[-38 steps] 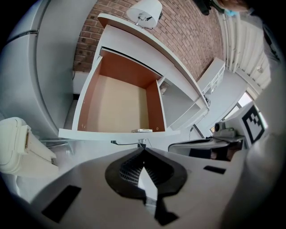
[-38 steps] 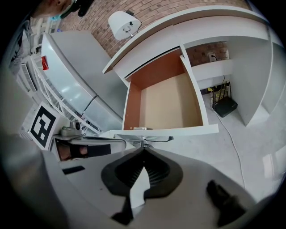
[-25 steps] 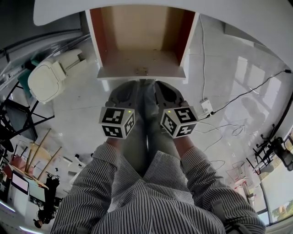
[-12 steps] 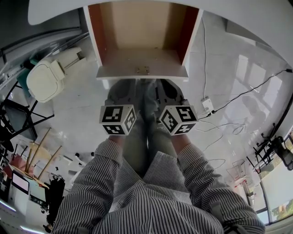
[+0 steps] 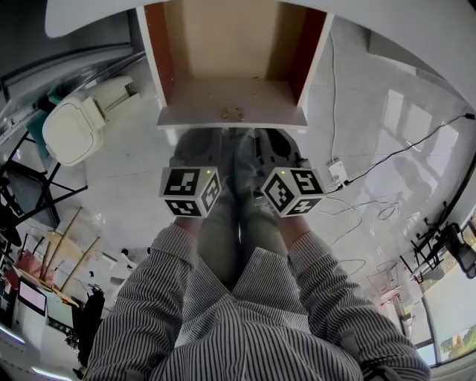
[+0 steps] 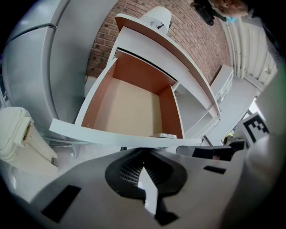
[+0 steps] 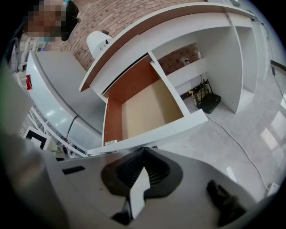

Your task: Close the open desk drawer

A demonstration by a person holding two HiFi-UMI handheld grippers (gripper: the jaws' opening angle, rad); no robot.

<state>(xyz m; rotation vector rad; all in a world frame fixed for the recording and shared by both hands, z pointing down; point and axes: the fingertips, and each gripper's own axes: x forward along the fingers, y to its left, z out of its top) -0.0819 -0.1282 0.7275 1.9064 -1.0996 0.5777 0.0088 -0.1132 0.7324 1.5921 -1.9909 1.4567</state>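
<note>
White desk drawer [image 5: 230,113], one, stands pulled out. Left gripper [image 6: 143,154] and right gripper [image 7: 144,152], two, sit before its front, jaws together on nothing.

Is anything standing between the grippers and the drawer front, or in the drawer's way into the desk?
Nothing visible. The left gripper and right gripper face the bare drawer front directly. The drawer looks empty, and its way into the desk seems open.

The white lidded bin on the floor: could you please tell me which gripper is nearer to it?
Left. The left gripper is to the right of the bin, with bare floor between them; the right gripper sits beyond the left one, farther right.
</note>
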